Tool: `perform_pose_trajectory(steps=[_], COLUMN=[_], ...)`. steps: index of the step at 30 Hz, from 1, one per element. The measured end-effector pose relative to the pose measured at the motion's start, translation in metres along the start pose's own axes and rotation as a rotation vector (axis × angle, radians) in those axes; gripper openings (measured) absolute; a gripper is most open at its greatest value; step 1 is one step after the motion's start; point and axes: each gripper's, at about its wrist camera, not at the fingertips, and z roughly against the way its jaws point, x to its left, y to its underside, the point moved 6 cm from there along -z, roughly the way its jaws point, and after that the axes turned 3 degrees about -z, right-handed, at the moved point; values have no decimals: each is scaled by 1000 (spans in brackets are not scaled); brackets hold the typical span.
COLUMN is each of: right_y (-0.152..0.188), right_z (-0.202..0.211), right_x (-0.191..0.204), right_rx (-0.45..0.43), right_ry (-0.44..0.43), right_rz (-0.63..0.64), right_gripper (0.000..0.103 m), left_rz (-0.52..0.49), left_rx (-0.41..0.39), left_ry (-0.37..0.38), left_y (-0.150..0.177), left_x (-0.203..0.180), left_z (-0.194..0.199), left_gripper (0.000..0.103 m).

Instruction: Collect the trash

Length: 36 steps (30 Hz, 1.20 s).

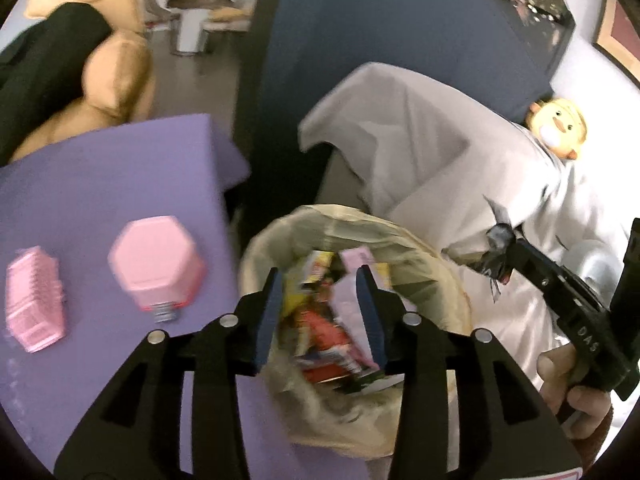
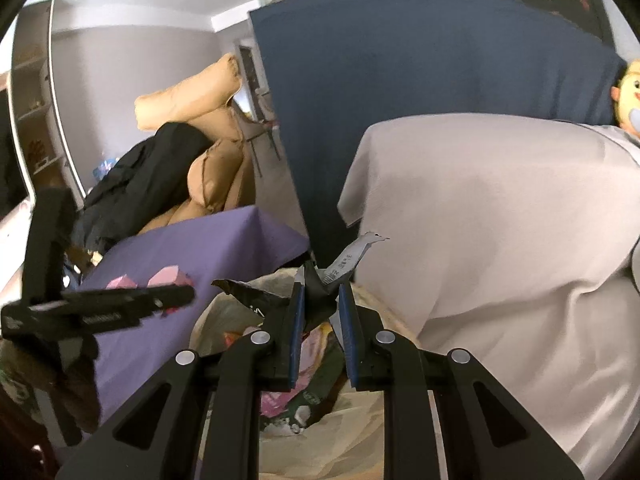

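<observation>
Two pink items point(image 1: 154, 262), one trash bag point(image 1: 420, 248), one doll point(image 1: 558, 126).

Right gripper point(image 2: 320, 308) clamped on a crumpled black wrapper point(image 2: 316, 300), right above the trash bag point(image 2: 320, 440)

The wrapper's silvery torn end stuck up past the blue pads, and a ragged black flap hung out to its left. The bag sat open directly below it, pale and crinkly, with pink and dark green packaging inside. Left of the bag was a purple table point(image 2: 192, 248) with pink things on it, and the left gripper point(image 2: 120, 306) was over that. Right of the bag lay a light grey sheet point(image 2: 500, 220); behind it stood a dark blue panel point(image 2: 400, 80).
</observation>
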Motion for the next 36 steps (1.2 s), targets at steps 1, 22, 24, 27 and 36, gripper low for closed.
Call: perform_pose_trajectory(steps=[1,22,24,27,36], right_y=[2,41,41,41,44], right_z=[-4,-83,-85,-82,-19], right_x=[4,44,45,46,66], right_rx=[10,176,183,175,112], right_ry=[-5,19,28,54,14], right_rz=[5,65,64,56,-31], right_gripper=[18,18,19,37,37], left_rz=[1,62,80,97,49], left_rx=[-5,-65,-68,-69,-111], left_ry=[-14,-93,-92,-88,-142], left_y=[2,53,55,60,85], left_x=[4,57,60,64,63], left_z=[4,58,61,65,106], left_gripper=[40,46,46,47,53])
